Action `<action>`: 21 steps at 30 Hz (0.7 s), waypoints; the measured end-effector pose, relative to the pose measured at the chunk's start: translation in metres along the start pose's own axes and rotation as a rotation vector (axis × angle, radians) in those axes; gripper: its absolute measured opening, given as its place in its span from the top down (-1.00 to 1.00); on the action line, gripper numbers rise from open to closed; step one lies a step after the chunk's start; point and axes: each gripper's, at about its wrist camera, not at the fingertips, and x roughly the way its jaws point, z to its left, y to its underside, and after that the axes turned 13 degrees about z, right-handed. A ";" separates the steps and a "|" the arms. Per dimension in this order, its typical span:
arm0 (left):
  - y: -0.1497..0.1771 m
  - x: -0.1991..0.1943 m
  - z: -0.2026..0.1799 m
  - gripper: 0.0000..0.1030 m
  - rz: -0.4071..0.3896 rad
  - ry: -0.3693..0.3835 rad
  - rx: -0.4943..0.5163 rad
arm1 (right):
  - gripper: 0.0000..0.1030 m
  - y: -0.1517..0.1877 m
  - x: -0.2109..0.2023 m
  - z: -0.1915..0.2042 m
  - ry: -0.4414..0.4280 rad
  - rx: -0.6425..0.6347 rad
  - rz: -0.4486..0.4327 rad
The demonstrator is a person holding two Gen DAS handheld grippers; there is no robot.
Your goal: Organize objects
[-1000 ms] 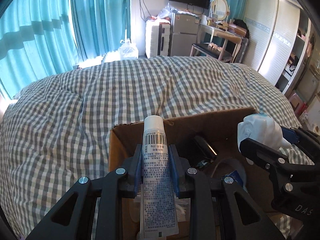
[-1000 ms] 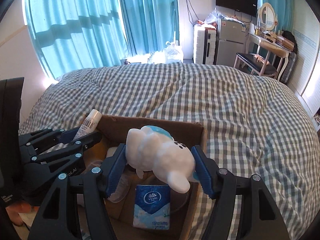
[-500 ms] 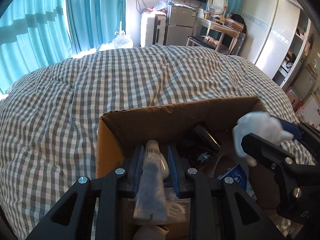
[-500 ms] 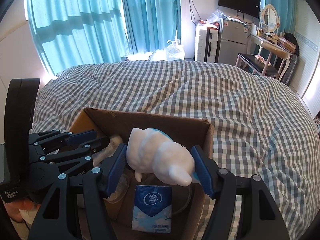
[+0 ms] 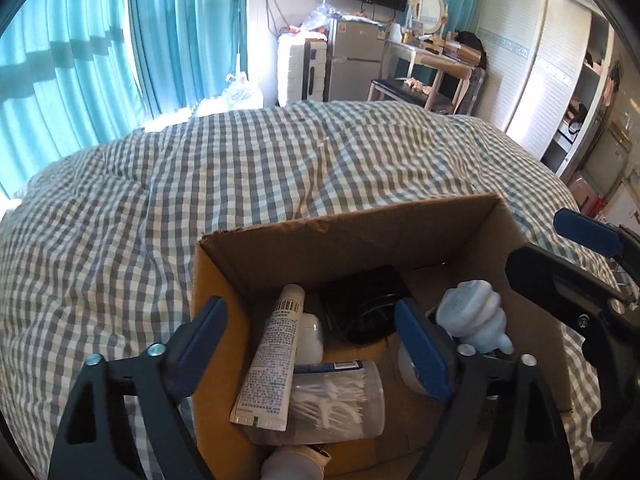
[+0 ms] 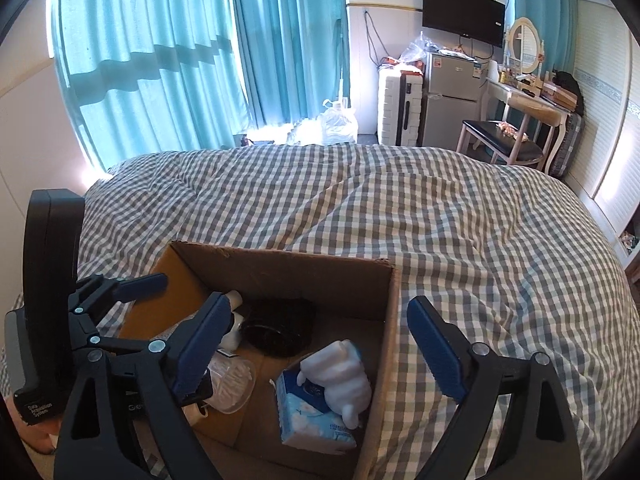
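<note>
- Left gripper (image 5: 312,344): jaws spread wide, gripping nothing. It hangs over the near-left part of the cardboard box (image 5: 348,228).
- Right gripper (image 6: 320,348): jaws likewise spread, empty, poised above the box's right half; one finger sits outside the right wall.
- Tube (image 5: 272,360): lies free inside the box, cap toward the far wall, crimped end toward the near side, resting on a clear tub of picks (image 5: 336,404). Judged light and soft-walled; squeezes under pressure. Best taken across the mid-body, not by the slick crimp.
- White figurine (image 6: 340,376): lies inside the box against the right wall, leaning on a blue tissue pack (image 6: 308,412). Looks rigid, smooth and lumpy; probably light, may slip. A grip across the broad body seems safest; thin protruding parts could be fragile.
- Tissue pack: soft, compressible, light; film wrap likely slippery.
- Black object (image 6: 276,332): sits at the box's far side; identity unclear.
- Box rests on the checked duvet (image 6: 440,220). Soft footing, so the box could tilt if pressed on one wall.
</note>
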 end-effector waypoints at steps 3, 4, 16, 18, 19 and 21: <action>0.000 -0.014 -0.007 -0.74 -0.011 0.010 0.025 | -0.78 0.002 -0.019 0.000 0.010 0.004 -0.028; 0.000 -0.021 -0.008 -0.74 -0.017 0.009 0.023 | -0.80 0.004 -0.028 -0.001 0.016 0.008 -0.042; 0.017 -0.165 -0.016 -0.94 -0.217 -0.038 -0.040 | -0.91 0.027 -0.175 0.012 0.070 0.022 -0.248; 0.027 -0.196 -0.020 -0.95 -0.272 -0.058 -0.050 | -0.93 0.034 -0.199 0.016 0.077 0.026 -0.276; 0.031 -0.207 -0.022 -0.97 -0.296 -0.070 -0.051 | -0.93 0.039 -0.210 0.019 0.080 0.023 -0.288; 0.042 -0.234 -0.025 -0.98 -0.352 -0.085 -0.043 | -0.94 0.048 -0.230 0.023 0.090 0.023 -0.319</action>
